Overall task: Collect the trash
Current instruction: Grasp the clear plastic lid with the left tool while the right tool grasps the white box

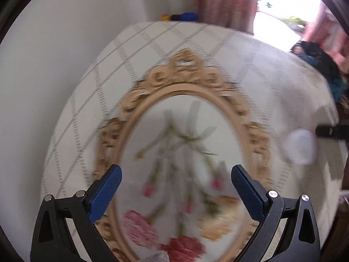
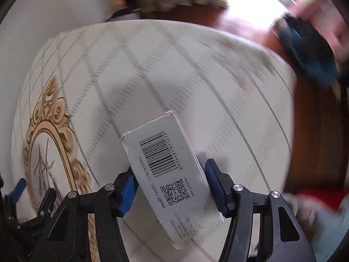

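Observation:
My right gripper (image 2: pixel 170 174) is shut on a flat white cardboard box (image 2: pixel 165 170) with a barcode and a QR code, holding it above the white checked tablecloth (image 2: pixel 152 65). My left gripper (image 1: pixel 176 179) is open and empty, hovering over the tablecloth's printed oval with a gold ornate border and red flowers (image 1: pixel 181 100). The box appears as a blurred white shape at the right of the left wrist view (image 1: pixel 302 146), held by a dark finger. The left gripper's blue fingertip shows at the far left of the right wrist view (image 2: pixel 19 188).
The table stands against a white wall (image 1: pixel 65 43). Pink curtains (image 1: pixel 226 0) and a bright window lie behind. A blue and yellow object (image 1: pixel 185 17) sits past the far edge. A dark teal bundle (image 2: pixel 309 50) lies off the right side over brown floor.

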